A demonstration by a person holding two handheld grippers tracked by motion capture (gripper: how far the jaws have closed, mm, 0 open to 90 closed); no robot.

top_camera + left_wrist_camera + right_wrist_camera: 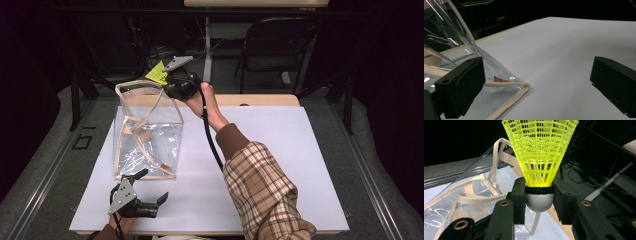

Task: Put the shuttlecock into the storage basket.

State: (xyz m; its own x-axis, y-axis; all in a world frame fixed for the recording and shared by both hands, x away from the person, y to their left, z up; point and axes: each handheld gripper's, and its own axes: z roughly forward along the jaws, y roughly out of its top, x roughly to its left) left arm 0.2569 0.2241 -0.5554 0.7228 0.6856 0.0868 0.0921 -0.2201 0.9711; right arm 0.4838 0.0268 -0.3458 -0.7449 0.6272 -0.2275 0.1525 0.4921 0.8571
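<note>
While the right gripper (539, 195) clamped a yellow shuttlecock (539, 152) above the clear bag's (147, 132) far rim, the left gripper (142, 200), jaws apart, waited near its front; lowering probably came next.

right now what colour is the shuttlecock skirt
Bright yellow mesh skirt on the shuttlecock, above a grey-white rounded base; clearest in the right gripper view.

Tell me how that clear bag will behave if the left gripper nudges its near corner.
The clear bag looks floppy: its film walls crease and its cloth straps sag inside. It probably weighs little, so a nudge from the left gripper would likely slide or buckle it on the smooth white sheet. Standing tall on a narrow base, it may also tip.
</note>
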